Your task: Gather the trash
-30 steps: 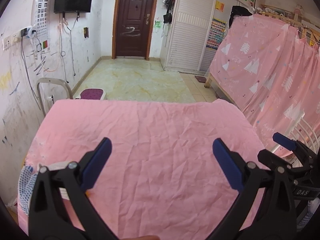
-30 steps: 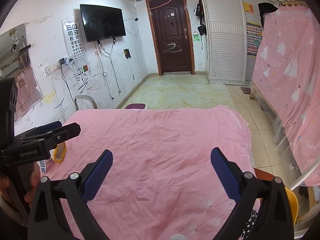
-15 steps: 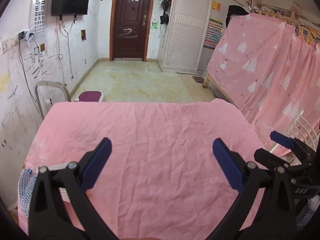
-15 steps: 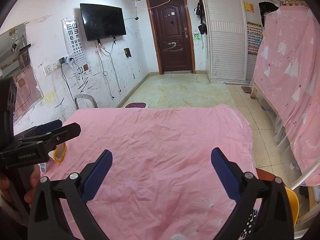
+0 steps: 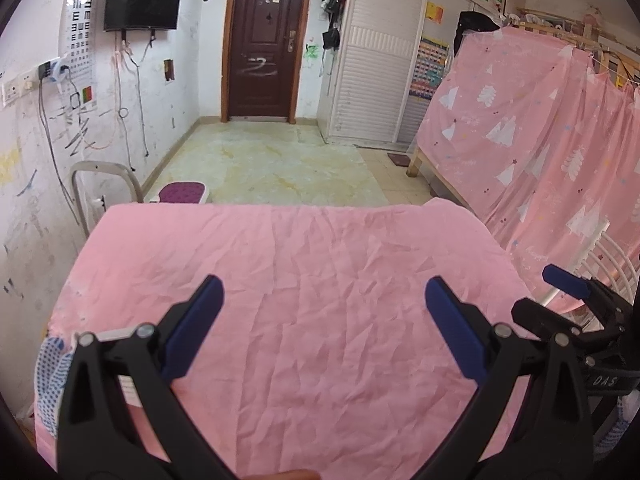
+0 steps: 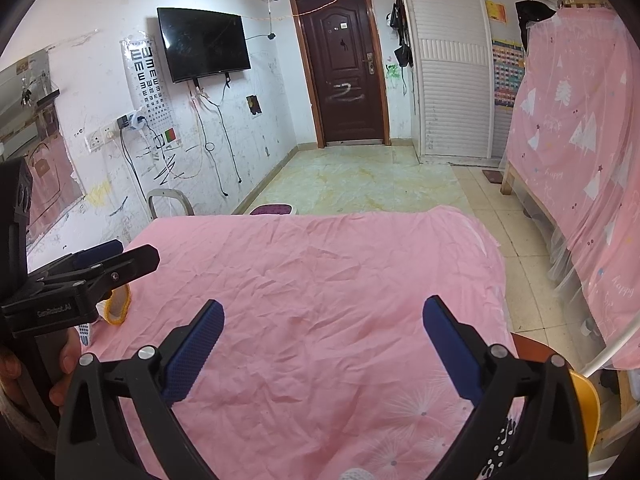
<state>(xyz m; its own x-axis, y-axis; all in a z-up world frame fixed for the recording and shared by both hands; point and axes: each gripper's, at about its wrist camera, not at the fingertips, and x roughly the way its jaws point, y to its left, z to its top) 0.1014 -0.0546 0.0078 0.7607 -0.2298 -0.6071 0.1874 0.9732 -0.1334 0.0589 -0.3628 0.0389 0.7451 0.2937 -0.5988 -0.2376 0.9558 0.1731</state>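
Note:
My left gripper (image 5: 322, 300) hangs open over a wrinkled pink cloth (image 5: 304, 280) that covers the table, with nothing between its blue pads. My right gripper (image 6: 320, 320) is open too, above the same pink cloth (image 6: 320, 280). It shows at the right edge of the left wrist view as the right gripper (image 5: 568, 292). The left gripper (image 6: 100, 264) appears at the left of the right wrist view, held by a hand (image 6: 64, 360). A white, blue-dotted glove-like item (image 5: 50, 364) lies at the table's left edge; its yellow-rimmed end (image 6: 116, 304) sits just under the left gripper.
A stool with a purple seat (image 5: 182, 192) and a metal frame (image 5: 104, 184) stand beyond the table's far edge. A pink curtained bed (image 5: 540, 140) lines the right side. An orange chair (image 6: 584, 396) sits near the table's right corner. Tiled floor leads to a dark door (image 6: 344, 68).
Almost nothing differs. The left wrist view has drifted very slightly; both grippers stay open and hover over the cloth.

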